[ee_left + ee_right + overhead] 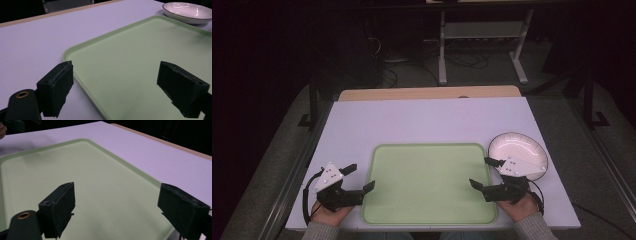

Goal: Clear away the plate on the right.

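We hold a gripper in each hand at the near edge of the white tabletop (pixel 427 117), one on either side of a pale green tray (pixel 429 182) that lies flat and bare in front of us. Our left gripper (pixel 360 177) sits at the tray's near left corner, and its jaws stand wide apart with nothing between them; in the left gripper view the left gripper (pixel 116 86) has one jaw over the bare tabletop just outside the tray's rim and the other over the tray's green floor, so the rim runs between the two. We cannot tell from that view whether either jaw touches the surface under it. Our right gripper (pixel 481 172) sits at the tray's right edge, its jaws likewise spread wide and gripping nothing; in the right gripper view the right gripper (pixel 117 206) has one jaw above the tray's floor and the other near the rim at the tray's right side, with the tray (pixel 62 182) stretching away between them. A shallow white bowl (pixel 518 150) with a dark rim rests on the tabletop just beside the tray's far right corner, partly behind our right gripper in the high view; it also shows at the top right of the left gripper view as the bowl (pixel 187 12), empty and upright.
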